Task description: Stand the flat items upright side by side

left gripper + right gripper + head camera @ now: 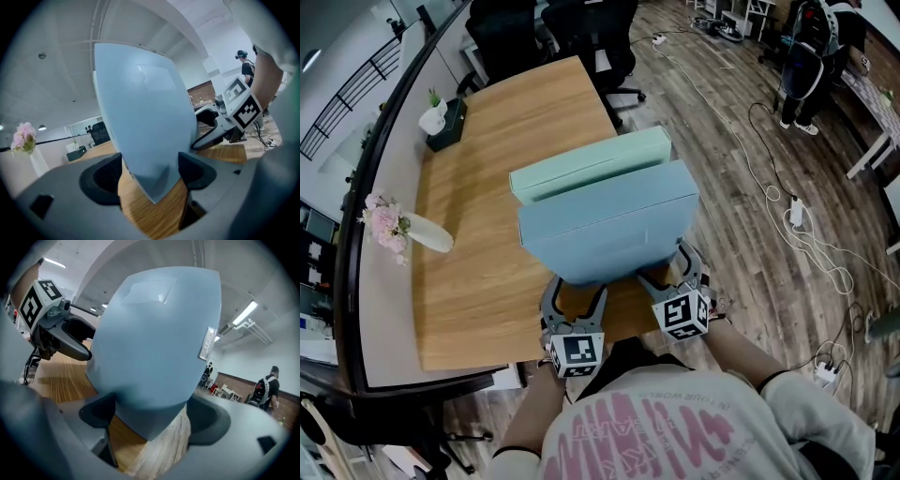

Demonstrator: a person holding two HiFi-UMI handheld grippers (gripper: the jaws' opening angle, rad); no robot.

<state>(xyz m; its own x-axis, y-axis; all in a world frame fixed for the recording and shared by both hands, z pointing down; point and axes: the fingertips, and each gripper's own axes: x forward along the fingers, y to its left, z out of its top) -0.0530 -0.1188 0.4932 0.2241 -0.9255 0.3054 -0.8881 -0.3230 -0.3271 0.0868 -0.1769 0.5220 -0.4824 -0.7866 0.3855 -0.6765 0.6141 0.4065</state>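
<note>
Over the table, a pale blue box (flat, plain) sits tilted. Left gripper and right gripper clamp its lower corners.

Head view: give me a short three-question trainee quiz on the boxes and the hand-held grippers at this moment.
1. True or false: in the head view, the mint green box stands upright behind the blue box.
2. Which part of the blue box sits between the jaws of the left hand-held gripper? A) its top edge B) a lower corner C) its label
3. Fill in: the white vase near the left edge of the desk holds pink ____.
Key: 1 true; 2 B; 3 flowers.
</note>
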